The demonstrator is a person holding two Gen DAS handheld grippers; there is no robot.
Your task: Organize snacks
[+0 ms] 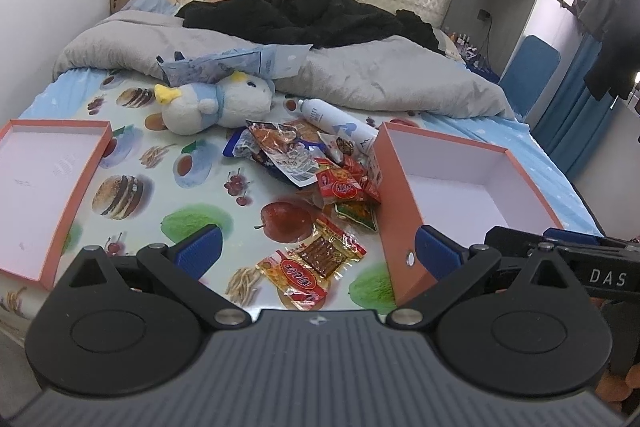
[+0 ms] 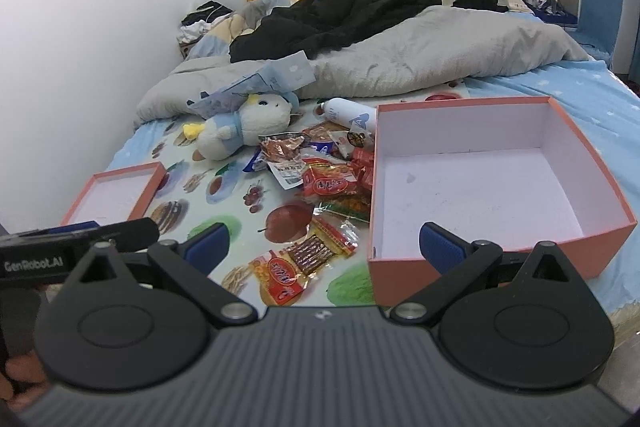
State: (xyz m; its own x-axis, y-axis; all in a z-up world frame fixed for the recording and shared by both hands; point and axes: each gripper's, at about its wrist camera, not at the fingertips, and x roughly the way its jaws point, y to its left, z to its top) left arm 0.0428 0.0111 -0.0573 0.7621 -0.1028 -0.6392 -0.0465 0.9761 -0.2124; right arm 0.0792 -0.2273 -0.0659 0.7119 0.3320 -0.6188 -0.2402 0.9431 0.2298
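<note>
bed: blue sheet [image 2: 580, 95] with a fruit-and-burger print mat [image 1: 192, 195] over the near part; everything below sits on it
duvet: grey duvet [image 1: 360, 75] bunched across the far half, black clothing [image 1: 312, 15] piled on top
box: orange box [image 2: 600, 227], white inside, nothing in it, right of the snacks; its left wall touches the pile
lid: orange lid [image 1: 86, 183], shallow, open side up, well apart on the left
plush: white and blue plush toy [image 1: 224, 99] lying on its side behind the pile
bottle: white spray bottle [image 1: 332, 117] on its side, between pile and duvet
snacks: snack pile [image 1: 316, 167], mostly red and orange packets, heaped mid-mat just left of the box; one clear red packet [image 1: 312, 267] lies alone nearer the cameras
left gripper [image 1: 318, 249]: hovering low over the near mat, blue pads wide apart, nothing between them
right gripper [image 2: 324, 245]: same height, pads spread, empty; right pad sits in front of the box's near wall, contact unclear
</note>
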